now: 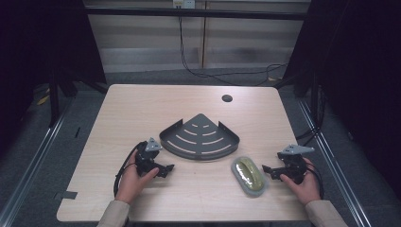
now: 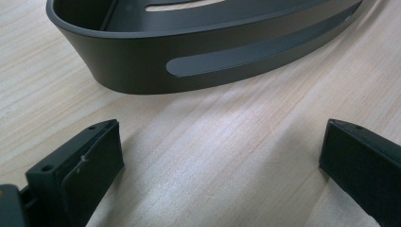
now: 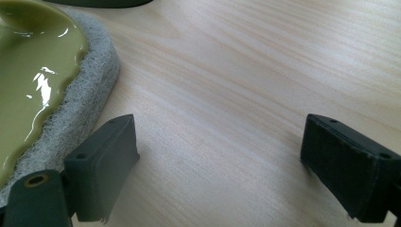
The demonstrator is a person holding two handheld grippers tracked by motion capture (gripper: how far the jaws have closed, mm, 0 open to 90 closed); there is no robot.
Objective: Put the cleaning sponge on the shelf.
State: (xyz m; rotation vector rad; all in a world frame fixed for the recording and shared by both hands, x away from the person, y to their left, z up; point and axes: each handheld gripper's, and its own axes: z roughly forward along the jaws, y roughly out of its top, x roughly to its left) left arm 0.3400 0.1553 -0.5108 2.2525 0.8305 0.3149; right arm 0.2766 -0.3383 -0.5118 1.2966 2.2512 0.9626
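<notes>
A dark grey corner shelf tray [image 1: 199,135] with slotted floor lies mid-table; its curved wall [image 2: 189,61] rises just ahead of my left gripper [image 2: 220,161]. That left gripper [image 1: 166,169] rests low on the wood, jaws wide apart, nothing between them. A green-topped scrubbing sponge with a grey felt base [image 1: 248,175] lies right of centre near the front edge. My right gripper [image 1: 267,171] sits just right of it, open and empty. In the right gripper view [image 3: 220,165] the sponge [image 3: 42,80] is at the far left, beside the left jaw.
The light wood table [image 1: 142,104] has a round cable hole [image 1: 227,98] at the back right. Black cables run over the grey floor behind the table. Dark curtains flank both sides.
</notes>
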